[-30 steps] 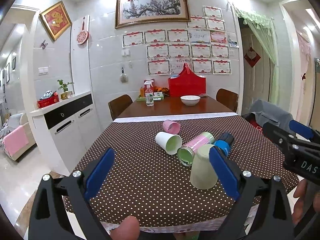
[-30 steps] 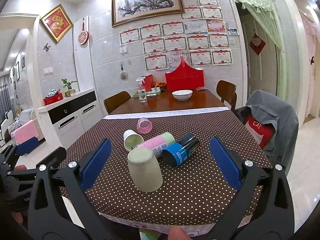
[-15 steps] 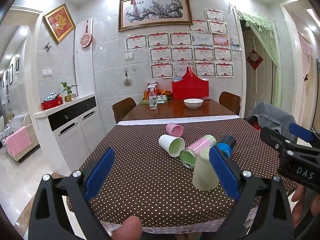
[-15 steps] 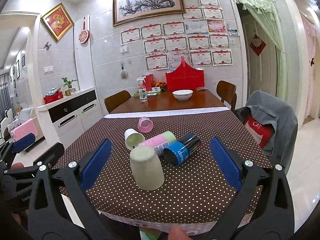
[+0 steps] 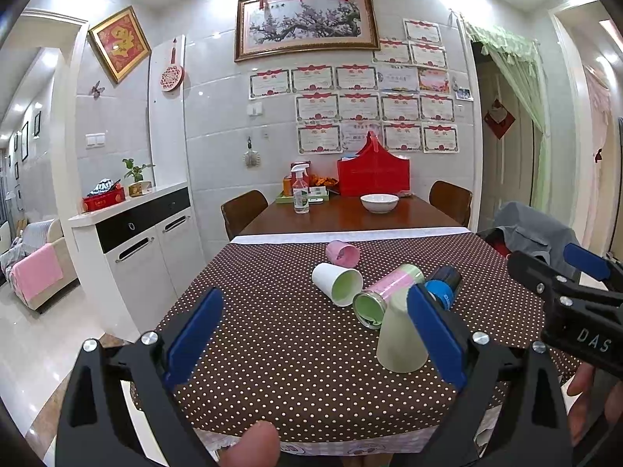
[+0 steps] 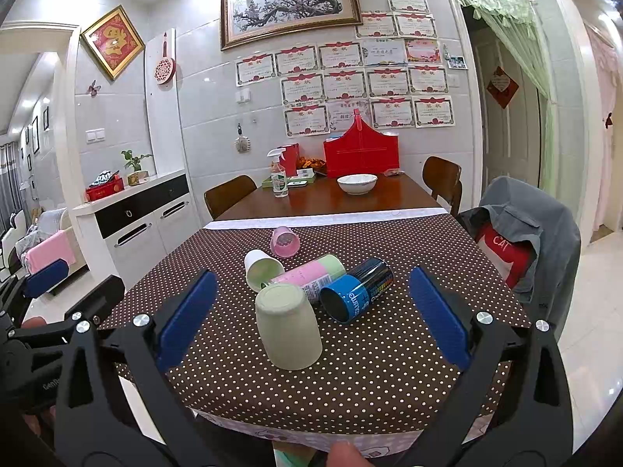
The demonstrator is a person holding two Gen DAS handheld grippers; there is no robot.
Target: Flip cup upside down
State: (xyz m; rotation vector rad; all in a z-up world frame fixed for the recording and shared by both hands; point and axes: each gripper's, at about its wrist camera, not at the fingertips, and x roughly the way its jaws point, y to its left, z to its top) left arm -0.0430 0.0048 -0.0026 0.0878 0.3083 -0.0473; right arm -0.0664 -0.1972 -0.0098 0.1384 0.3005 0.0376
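A pale green cup [image 6: 290, 327] stands upside down on the brown dotted tablecloth [image 6: 389, 373], near the front edge; in the left wrist view it [image 5: 397, 340] is partly behind my right finger. Behind it lie a white cup [image 6: 261, 269] on its side, a small pink cup [image 6: 285, 242], a pink-and-green can [image 6: 311, 273] and a blue can [image 6: 358, 288]. My right gripper [image 6: 311, 319] is open and empty, held back from the green cup. My left gripper [image 5: 311, 334] is open and empty, to the cup's left.
A white bowl [image 6: 357, 183], a spray bottle [image 6: 278, 179] and a red box [image 6: 361, 153] sit on the far wooden table. A chair with a grey jacket [image 6: 525, 233] stands at the right. A white sideboard [image 6: 140, 214] is at the left.
Both grippers have drawn back slightly and risen a little; the cups and cans have not moved.
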